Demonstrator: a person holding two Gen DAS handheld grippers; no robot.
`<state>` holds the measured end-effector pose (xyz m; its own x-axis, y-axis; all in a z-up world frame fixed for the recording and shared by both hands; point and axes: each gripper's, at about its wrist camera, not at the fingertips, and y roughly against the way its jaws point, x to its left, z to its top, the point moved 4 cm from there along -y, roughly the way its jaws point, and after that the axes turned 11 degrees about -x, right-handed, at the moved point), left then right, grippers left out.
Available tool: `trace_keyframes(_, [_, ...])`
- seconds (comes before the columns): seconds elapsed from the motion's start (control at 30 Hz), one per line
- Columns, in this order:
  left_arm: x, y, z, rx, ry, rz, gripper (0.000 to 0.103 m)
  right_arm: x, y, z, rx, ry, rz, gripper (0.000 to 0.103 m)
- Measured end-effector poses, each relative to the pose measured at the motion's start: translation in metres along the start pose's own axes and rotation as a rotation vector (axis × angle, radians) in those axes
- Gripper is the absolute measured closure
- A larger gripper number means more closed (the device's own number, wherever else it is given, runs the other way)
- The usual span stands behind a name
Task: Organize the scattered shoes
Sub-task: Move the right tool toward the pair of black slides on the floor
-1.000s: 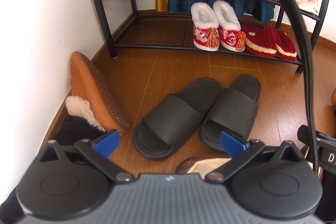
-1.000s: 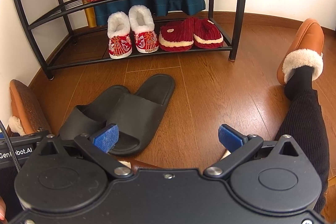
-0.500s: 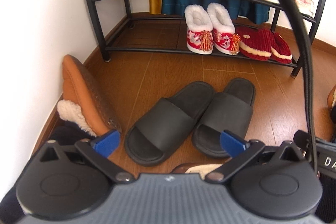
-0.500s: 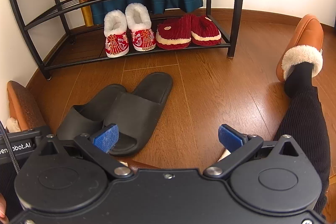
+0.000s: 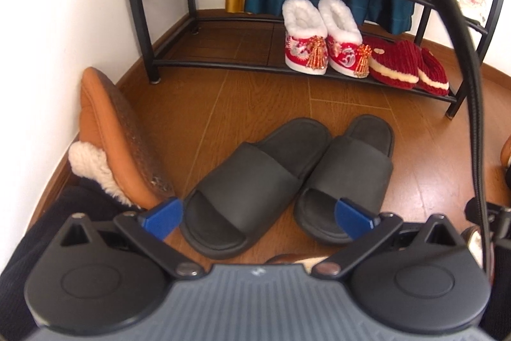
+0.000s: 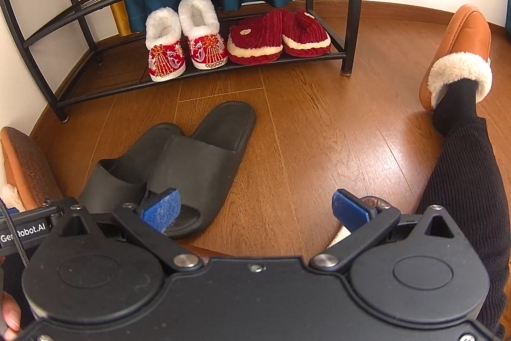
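Left wrist view: my left gripper (image 5: 258,214) hangs low over the floor with its blue pads spread wide and nothing between them. Just past the pads lie two black slides (image 5: 287,178), side by side and touching, open toes toward me, heels toward the rack (image 5: 153,21). The rack's lower shelf carries white-cuffed embroidered slippers (image 5: 322,37) and red corduroy slippers (image 5: 408,66) on its right part, while its left part is bare. A tan fur-lined slipper (image 5: 108,136) on the person's foot stands near left against the wall. A black cable (image 5: 460,53) arcs down the right side of this view.

Right wrist view: my right gripper (image 6: 255,210) is also spread wide and empty. Its left pad sits over the toe opening of the nearer slide (image 6: 198,162), its right pad over bare floor. The person's leg (image 6: 463,181) lies far right.

Risks as I judge them: the slides press together, so a pad pushed between them could shove one aside. The soft strap may fold under a pinch and let the slide droop or drop. Both grippers are close together over the same pair and could collide, and the cable could snag on the rack frame during a reach.
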<state>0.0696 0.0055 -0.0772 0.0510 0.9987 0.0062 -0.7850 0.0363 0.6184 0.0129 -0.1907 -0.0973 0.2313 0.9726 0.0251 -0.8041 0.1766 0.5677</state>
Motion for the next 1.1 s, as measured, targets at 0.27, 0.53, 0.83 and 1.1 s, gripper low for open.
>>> trace_keyframes(0.27, [0.008, -0.014, -0.004, 0.01, -0.011, 0.03, 0.0, 0.001, -0.01, -0.003, 0.017, -0.008, 0.003, 0.0])
trace_keyframes(0.53, [0.013, -0.023, -0.001, -0.021, 0.021, 0.007, 0.0, -0.001, -0.016, -0.004, 0.025, -0.015, -0.002, 0.0])
trace_keyframes(0.83, [0.017, -0.039, -0.004, -0.048, -0.018, 0.041, 0.0, -0.002, -0.024, -0.005, 0.036, -0.02, -0.006, 0.0])
trace_keyframes(1.1, [0.024, -0.057, -0.023, -0.02, -0.021, -0.007, 0.0, -0.003, -0.032, -0.005, 0.045, -0.032, -0.008, 0.0])
